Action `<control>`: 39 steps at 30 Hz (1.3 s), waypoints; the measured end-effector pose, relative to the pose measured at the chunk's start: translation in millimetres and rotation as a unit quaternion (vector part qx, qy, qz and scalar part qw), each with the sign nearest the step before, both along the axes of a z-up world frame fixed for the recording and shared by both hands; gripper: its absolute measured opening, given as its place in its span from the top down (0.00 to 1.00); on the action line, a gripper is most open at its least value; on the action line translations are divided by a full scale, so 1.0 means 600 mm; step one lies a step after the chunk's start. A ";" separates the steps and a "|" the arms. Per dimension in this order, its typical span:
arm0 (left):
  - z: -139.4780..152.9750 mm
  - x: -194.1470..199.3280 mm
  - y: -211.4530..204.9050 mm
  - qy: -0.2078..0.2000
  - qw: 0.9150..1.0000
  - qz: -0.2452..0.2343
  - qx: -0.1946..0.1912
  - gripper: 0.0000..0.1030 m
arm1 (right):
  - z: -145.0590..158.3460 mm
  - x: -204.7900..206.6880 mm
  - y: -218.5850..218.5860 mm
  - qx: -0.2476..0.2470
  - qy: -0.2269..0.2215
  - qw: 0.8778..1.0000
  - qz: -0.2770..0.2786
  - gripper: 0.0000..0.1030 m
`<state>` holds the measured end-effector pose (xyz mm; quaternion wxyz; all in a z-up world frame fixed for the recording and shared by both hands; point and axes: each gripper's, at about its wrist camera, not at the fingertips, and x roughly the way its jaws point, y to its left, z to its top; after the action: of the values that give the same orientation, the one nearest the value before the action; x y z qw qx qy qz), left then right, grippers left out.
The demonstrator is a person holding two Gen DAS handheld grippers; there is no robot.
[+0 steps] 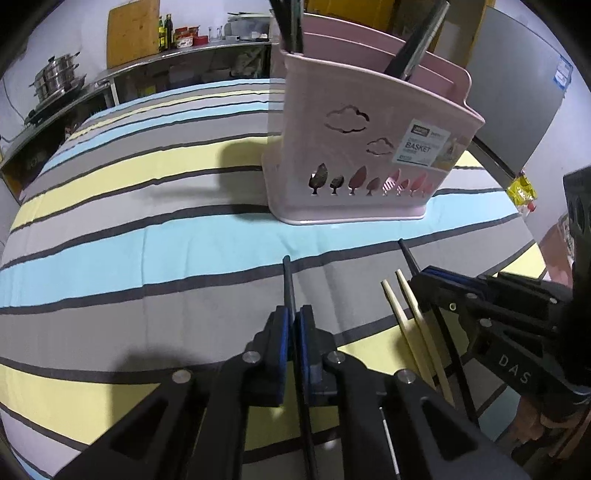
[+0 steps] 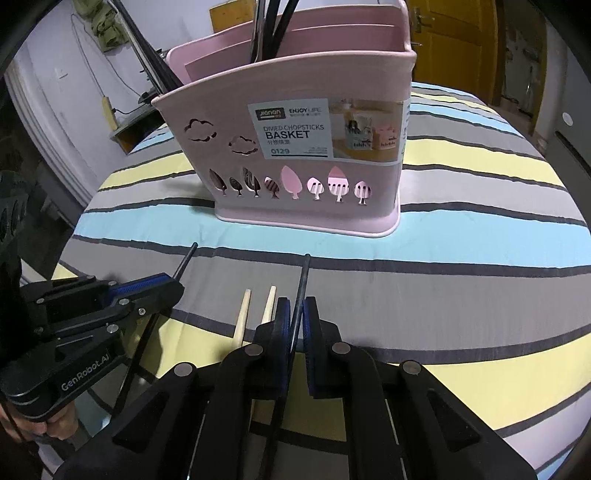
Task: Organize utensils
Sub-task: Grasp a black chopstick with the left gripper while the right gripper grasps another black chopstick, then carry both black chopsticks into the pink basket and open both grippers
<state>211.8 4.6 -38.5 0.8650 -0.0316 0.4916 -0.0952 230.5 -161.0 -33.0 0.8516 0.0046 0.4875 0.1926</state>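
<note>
A pink divided chopstick basket (image 1: 369, 147) (image 2: 295, 147) stands upright on the striped cloth, with several black utensils (image 1: 291, 26) (image 2: 266, 29) sticking out of its compartments. My left gripper (image 1: 294, 317) (image 2: 173, 284) is shut on a black chopstick (image 1: 288, 280) whose tip points toward the basket. My right gripper (image 2: 295, 306) (image 1: 424, 273) is likewise shut on a second black chopstick (image 2: 303, 280). Two pale wooden chopsticks (image 1: 410, 325) (image 2: 255, 314) lie on the cloth between the two grippers, in neither grip. Both grippers are a short way in front of the basket.
The table wears a cloth (image 1: 147, 258) striped in grey, blue and yellow. A steel counter (image 1: 110, 77) at the back holds pots, bottles and a wooden cutting board. A yellow door (image 2: 454, 37) is behind the basket. A hand (image 2: 55, 428) grips the left tool.
</note>
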 end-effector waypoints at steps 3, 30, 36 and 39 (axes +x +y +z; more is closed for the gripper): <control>0.011 -0.005 0.005 -0.005 1.000 0.003 -0.011 0.94 | 0.013 -0.005 -0.006 0.012 -0.008 1.000 -0.002 0.95; 0.211 -0.042 0.017 -0.125 0.991 -0.011 -0.049 0.95 | 0.211 -0.047 -0.050 0.076 -0.144 0.987 -0.008 0.95; 0.245 -0.045 0.016 -0.143 0.988 -0.013 -0.050 0.95 | 0.246 -0.058 -0.061 0.083 -0.170 0.982 -0.008 0.95; 0.253 -0.047 0.016 -0.148 0.988 -0.012 -0.051 0.95 | 0.252 -0.061 -0.061 0.086 -0.177 0.980 -0.006 0.96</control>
<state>183.5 14.4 113.0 0.9243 -0.0550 0.3531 -0.1341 193.8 -197.8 118.0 0.9219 0.0464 0.3109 0.2265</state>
